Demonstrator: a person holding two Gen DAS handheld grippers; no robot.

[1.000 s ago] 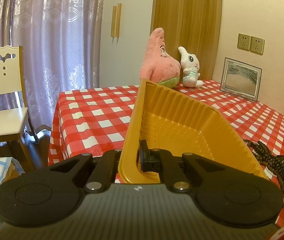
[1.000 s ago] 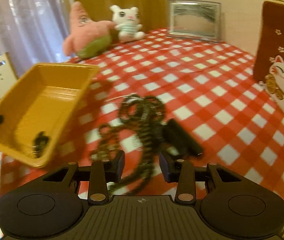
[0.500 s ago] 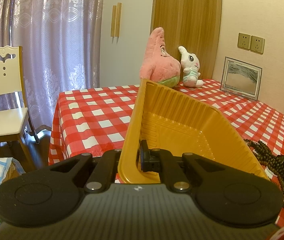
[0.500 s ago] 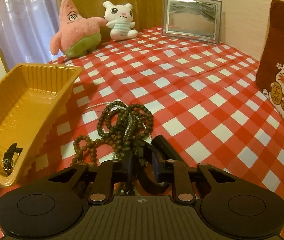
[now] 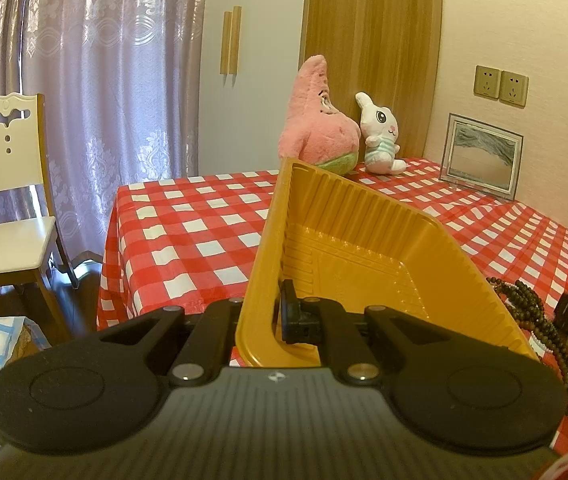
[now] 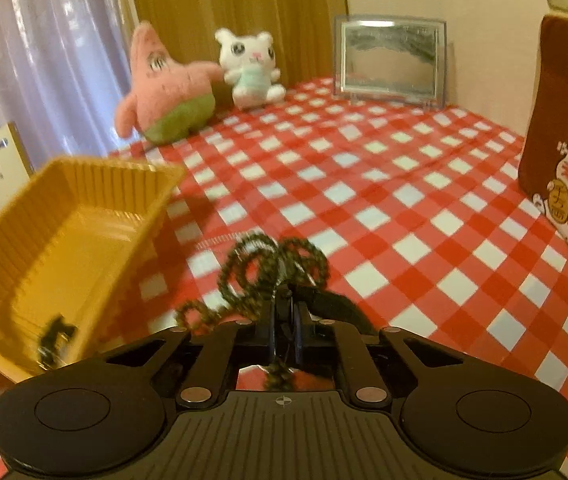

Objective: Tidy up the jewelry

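Note:
My left gripper (image 5: 269, 316) is shut on the side wall of a yellow ribbed tray (image 5: 364, 248), which it holds tilted above the table's near edge. In the right wrist view the tray (image 6: 63, 240) hangs at the left, with a small dark blurred item (image 6: 53, 336) low inside it. A tangle of dark bead necklaces (image 6: 267, 268) lies on the red checked cloth, right of the tray. My right gripper (image 6: 284, 312) is closing on it. A strand sits pinched between the pads and hangs behind them. The beads (image 5: 524, 304) also show at the right edge of the left wrist view.
A black oblong object (image 6: 336, 304) lies under the beads. A pink star plush (image 6: 163, 88), a white bunny plush (image 6: 249, 70) and a framed picture (image 6: 390, 58) stand at the back. A brown cat-print bag (image 6: 564, 152) stands right. A white chair (image 5: 7, 208) is beyond the table's left edge.
The right gripper's jaws have come together from wide apart onto a bead strand, and it has moved forward over the pile. The left gripper and tray have stayed still.

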